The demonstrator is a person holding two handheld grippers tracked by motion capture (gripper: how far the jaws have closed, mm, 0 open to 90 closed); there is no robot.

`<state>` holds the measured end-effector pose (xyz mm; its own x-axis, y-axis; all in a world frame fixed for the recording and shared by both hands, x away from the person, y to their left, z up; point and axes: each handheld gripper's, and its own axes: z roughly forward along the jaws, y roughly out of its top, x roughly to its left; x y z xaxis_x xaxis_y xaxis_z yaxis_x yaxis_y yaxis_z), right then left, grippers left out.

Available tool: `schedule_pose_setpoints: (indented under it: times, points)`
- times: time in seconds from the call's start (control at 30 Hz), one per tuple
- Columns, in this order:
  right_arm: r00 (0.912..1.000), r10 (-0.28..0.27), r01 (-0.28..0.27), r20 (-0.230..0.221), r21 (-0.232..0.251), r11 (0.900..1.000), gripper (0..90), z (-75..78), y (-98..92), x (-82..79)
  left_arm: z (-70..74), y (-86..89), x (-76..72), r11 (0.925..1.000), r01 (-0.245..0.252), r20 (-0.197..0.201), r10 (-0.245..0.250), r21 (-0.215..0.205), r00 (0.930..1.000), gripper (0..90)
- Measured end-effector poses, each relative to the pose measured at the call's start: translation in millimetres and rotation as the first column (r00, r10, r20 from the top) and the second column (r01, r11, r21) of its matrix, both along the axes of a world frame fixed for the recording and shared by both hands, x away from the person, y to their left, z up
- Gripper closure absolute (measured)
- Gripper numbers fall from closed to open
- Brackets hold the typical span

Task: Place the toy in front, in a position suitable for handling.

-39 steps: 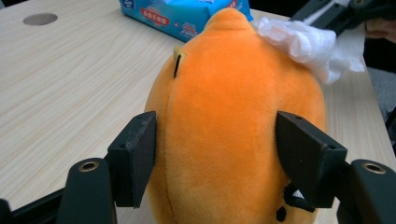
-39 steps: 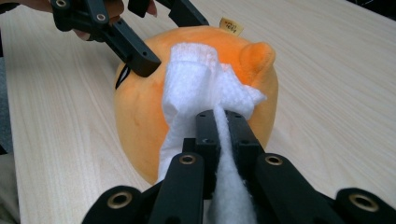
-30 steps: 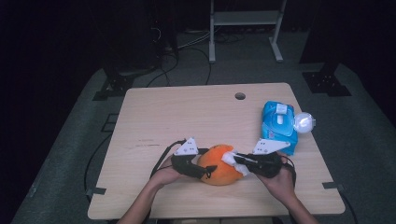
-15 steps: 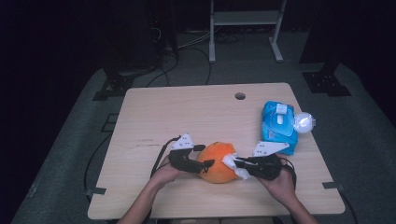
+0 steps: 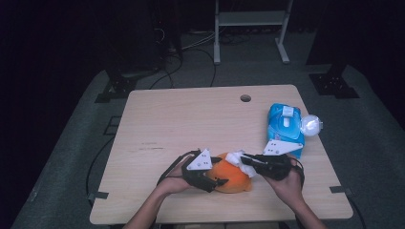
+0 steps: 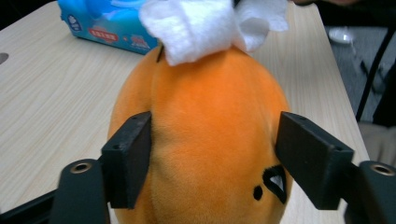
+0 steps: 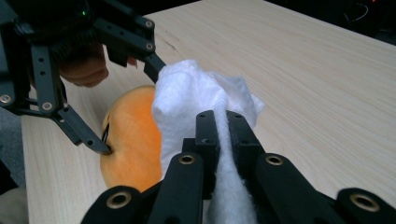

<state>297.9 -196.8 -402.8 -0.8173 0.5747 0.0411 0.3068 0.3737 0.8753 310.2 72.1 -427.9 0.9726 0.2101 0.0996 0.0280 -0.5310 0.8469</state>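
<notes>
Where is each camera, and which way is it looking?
High view: above the person's side, looking forward and down at the table; both forearms, left claw, right claw.
Left gripper view: rides the left claw, looking along its jaws, which have just been opening around the orange plush toy.
Right gripper view: rides the right claw, shut on the white wipe, facing the other claw.
All three share the toy and wipe.

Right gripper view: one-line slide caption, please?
Right gripper pinches a white wipe against the orange plush; left gripper straddles it.
</notes>
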Motion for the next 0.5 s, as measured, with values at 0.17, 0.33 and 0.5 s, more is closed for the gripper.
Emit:
schedule_pose_setpoints:
  times: [0.17, 0.33, 0.5]
  points:
    - [0.9995, 0.030, -0.031, -0.004, -0.033, 0.999, 83.8, -3.3, 4.4, -2.6, 4.8, 7.7, 6.8, 0.9980, -0.001, -0.070, -0.003, -0.063, 0.9975, 17.0]
    - [0.9893, 0.145, -0.145, -0.015, -0.025, 0.989, 83.8, -4.1, 10.0, -8.4, -1.5, 2.8, 16.9, 0.9970, -0.063, -0.133, 0.057, -0.046, 0.9895, 9.6]
    - [0.9922, 0.124, -0.124, -0.010, -0.033, 0.992, 83.9, -2.8, 9.9, -5.9, -5.0, -0.8, 14.1, 0.9979, -0.061, -0.153, 0.057, -0.024, 0.9867, 27.9]
